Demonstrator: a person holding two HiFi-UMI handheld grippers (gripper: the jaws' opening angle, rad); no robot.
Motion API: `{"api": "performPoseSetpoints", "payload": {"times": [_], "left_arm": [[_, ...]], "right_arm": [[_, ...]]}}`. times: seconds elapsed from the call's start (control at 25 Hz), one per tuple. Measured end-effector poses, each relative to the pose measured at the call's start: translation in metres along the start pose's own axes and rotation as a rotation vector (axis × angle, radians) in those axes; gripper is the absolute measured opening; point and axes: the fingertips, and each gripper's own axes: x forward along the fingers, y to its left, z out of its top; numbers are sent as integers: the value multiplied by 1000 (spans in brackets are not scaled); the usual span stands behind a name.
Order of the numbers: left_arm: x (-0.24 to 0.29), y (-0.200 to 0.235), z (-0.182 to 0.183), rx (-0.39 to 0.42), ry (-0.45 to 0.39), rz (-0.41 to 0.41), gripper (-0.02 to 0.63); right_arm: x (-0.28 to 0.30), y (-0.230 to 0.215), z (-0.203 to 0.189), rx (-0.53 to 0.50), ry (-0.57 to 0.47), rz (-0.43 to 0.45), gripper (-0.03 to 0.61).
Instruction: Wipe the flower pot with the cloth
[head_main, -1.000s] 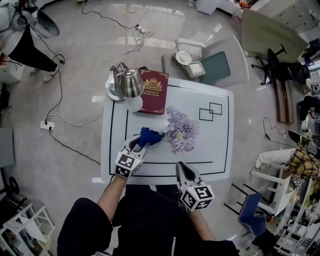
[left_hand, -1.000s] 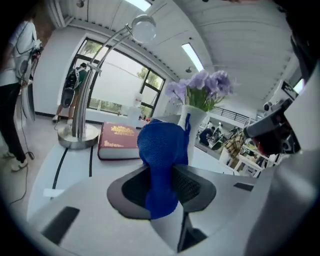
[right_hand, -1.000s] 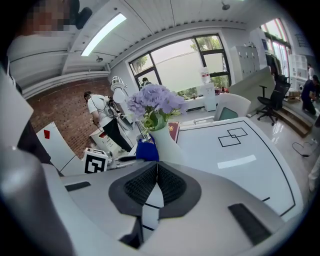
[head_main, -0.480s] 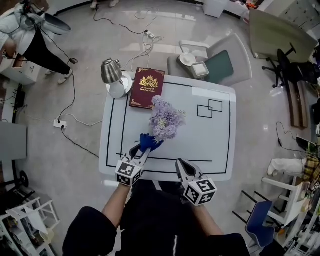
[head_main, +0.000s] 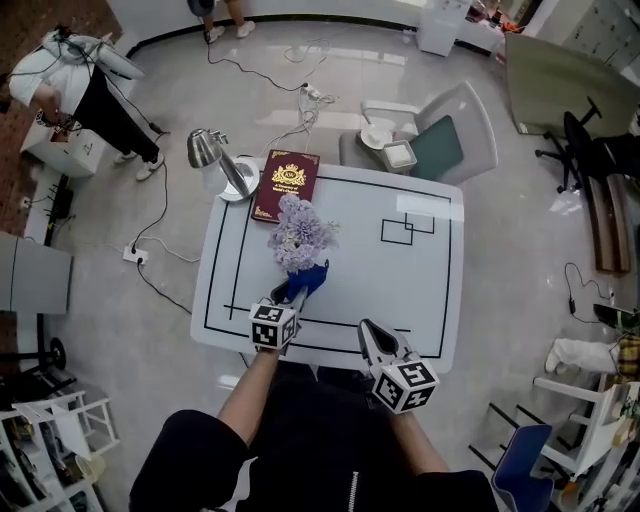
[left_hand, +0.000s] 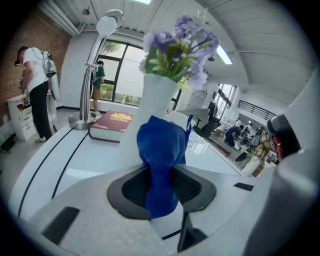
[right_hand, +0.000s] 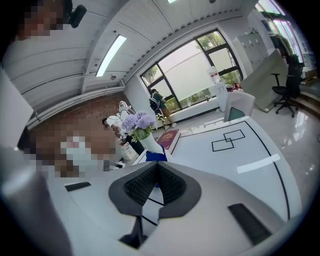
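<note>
Left tongs (head_main: 288, 296) pinch my blue cloth (head_main: 308, 277) onto the flower pot (left_hand: 152, 97); right tongs (head_main: 371, 334) idle.

My left jaws are clamped on the cloth's lower end, and its bunched top seems pressed against the pot's near side, low on the body. My right jaws are closed together on nothing, held over the near edge of the white table (head_main: 420, 290), apart from the pot. I judge the wipe under way rather than done: only this near face is being reached, so the far side and the neck look left to do. The pot stands upright on the table's near-left part, in front of the red book (head_main: 285, 183). Its long axis is vertical and its mouth points up, under the purple flowers (head_main: 298, 236).
</note>
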Motion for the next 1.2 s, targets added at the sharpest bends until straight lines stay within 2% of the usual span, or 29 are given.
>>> {"api": "performPoseSetpoints", "payload": {"times": [0.12,0.2,0.28,0.36,0.48,0.56,0.64,0.72,0.84,0.92,1.0,1.2], "left_arm": [[8,3,-22,-92,52,52,121],[11,-9,-27,-133,47,57,121],[13,-35,-15,-143,-9,27,121],[17,-59,10,-160,-100,16,121],[24,-68,45,-213,-223,94,121],[30,-63,58,-235,-254,155,121],[40,-56,60,-270,-252,196,121],[50,-49,54,-355,-238,214,121],[61,-44,33,-440,-176,225,121],[69,-50,17,-453,-109,199,121],[69,-62,6,-455,-73,140,123],[39,-101,7,-388,-120,-75,121]], "right_arm": [[-15,-19,-4,43,4,6,8],[-22,-29,-7,69,10,12,9],[-26,-38,-5,76,7,17,8],[-29,-45,1,73,1,26,9],[-32,-49,10,58,-5,42,8],[-35,-50,14,54,-10,48,8],[-39,-53,16,57,-16,49,9],[-44,-59,15,62,-20,42,8],[-54,-70,10,84,-20,26,8],[-60,-76,6,102,-17,19,9],[-61,-78,-1,116,-3,23,8],[-53,-65,-21,86,63,30,8]]}}
